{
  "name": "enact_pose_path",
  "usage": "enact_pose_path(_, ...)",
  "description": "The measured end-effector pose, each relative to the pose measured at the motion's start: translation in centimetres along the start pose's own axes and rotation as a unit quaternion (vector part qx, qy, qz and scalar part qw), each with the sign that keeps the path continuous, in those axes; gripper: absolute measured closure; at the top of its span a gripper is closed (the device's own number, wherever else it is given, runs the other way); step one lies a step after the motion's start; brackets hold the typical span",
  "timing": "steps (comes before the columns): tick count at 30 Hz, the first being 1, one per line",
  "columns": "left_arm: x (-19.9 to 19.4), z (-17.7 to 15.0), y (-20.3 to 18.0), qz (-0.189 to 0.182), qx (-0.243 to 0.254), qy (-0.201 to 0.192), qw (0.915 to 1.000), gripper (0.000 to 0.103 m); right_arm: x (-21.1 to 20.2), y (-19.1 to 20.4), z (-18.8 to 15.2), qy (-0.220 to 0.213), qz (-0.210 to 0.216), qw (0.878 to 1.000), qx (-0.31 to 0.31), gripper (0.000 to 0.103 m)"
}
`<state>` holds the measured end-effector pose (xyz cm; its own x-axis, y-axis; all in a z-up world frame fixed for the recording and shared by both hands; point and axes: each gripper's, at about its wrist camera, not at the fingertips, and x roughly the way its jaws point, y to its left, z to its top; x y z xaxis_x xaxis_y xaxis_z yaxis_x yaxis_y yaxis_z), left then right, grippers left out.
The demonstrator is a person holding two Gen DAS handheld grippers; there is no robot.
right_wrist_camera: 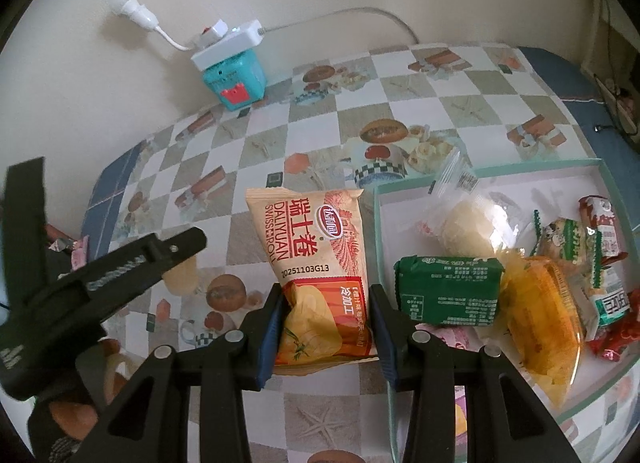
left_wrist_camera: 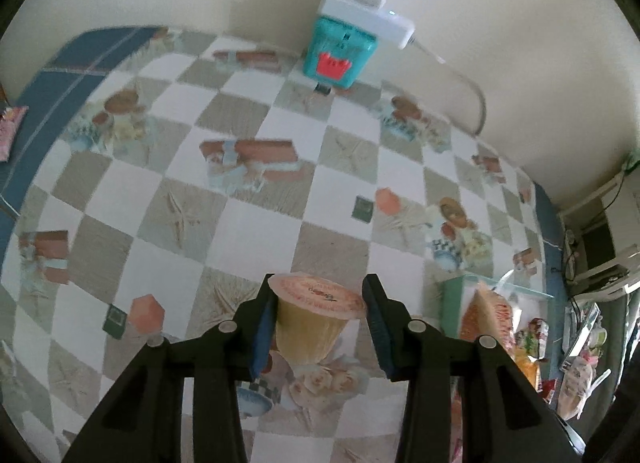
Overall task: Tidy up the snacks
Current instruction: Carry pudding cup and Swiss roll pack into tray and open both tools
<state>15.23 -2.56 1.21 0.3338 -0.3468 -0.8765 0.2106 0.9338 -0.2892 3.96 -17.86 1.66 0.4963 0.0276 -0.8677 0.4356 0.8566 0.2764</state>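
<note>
Two snacks are held clear of the checked oilcloth tablecloth (left_wrist_camera: pixel 256 231): a ribbed translucent jelly cup (left_wrist_camera: pixel 310 325) with a foil lid is clamped in the left gripper (left_wrist_camera: pixel 318 327), and a crinkly Swiss roll packet (right_wrist_camera: pixel 316 263) is pinched in the right gripper (right_wrist_camera: pixel 324 327), presumably for the shallow cardboard tray (right_wrist_camera: pixel 612 219) at three o'clock, where glossy wrapped snacks are gathered. A teal box (right_wrist_camera: pixel 236 83) sits at eleven o'clock.
</note>
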Motion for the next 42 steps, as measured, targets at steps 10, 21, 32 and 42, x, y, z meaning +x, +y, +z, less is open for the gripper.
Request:
enact_pose_path(10, -3.3, -1.0, -3.1, -0.012, 0.023, -0.028, 0.9993, 0.059, -2.2, -0.7, 0.1, -0.023, -0.008, 1.000, 0.003, 0.060)
enact_pose_path(21, -5.3, -3.5, -9.4, -0.066, 0.099, -0.026, 0.9925, 0.059, -6.6, -9.7, 0.5, -0.066, -0.082, 0.989, 0.102, 0.060)
enact_pose_path(32, -4.4, -7.3, -16.6, -0.099, 0.186, 0.013, 0.9775, 0.059, -9.1, -17.8, -0.1, -0.080, -0.109, 0.971, 0.199, 0.060)
enact_pose_path(42, -1.7, -11.0, -19.7, -0.095, 0.215, 0.066, 0.9697, 0.059, -9.1, -20.3, -1.8, -0.070, -0.112, 0.966, 0.221, 0.059)
